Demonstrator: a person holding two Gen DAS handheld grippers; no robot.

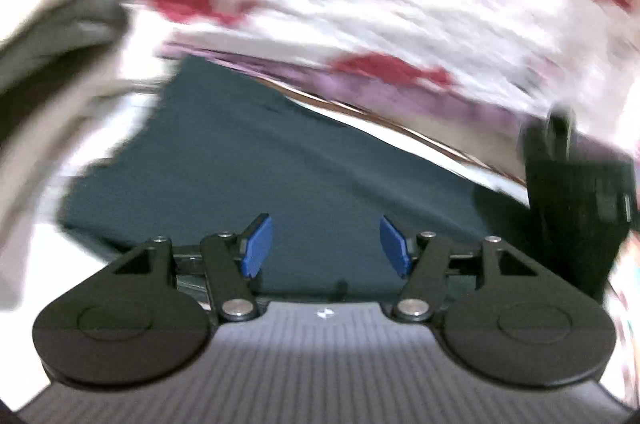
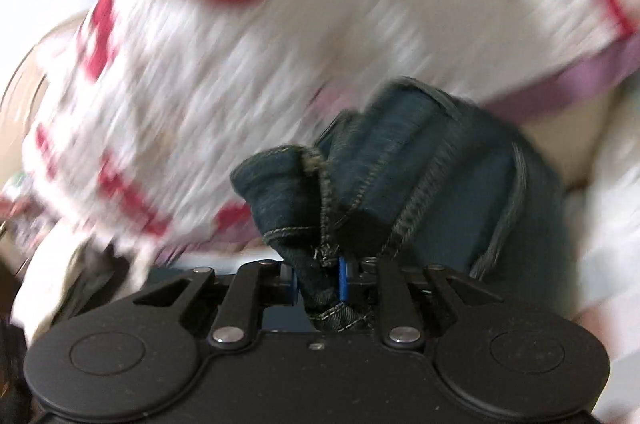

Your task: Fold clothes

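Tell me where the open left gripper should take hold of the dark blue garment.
Probably the near edge of the dark blue garment, coming in low and straight ahead. It spreads flat before the open left gripper, while the right gripper already pinches a bunched seam.

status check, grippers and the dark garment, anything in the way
Left gripper open, empty. Right gripper shut on dark garment, seam bunched. White and red cloth close behind; view blurred.

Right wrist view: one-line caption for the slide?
Right gripper shut on a bunched seam of the dark blue garment, with a blurred white-and-red patterned cloth behind it.
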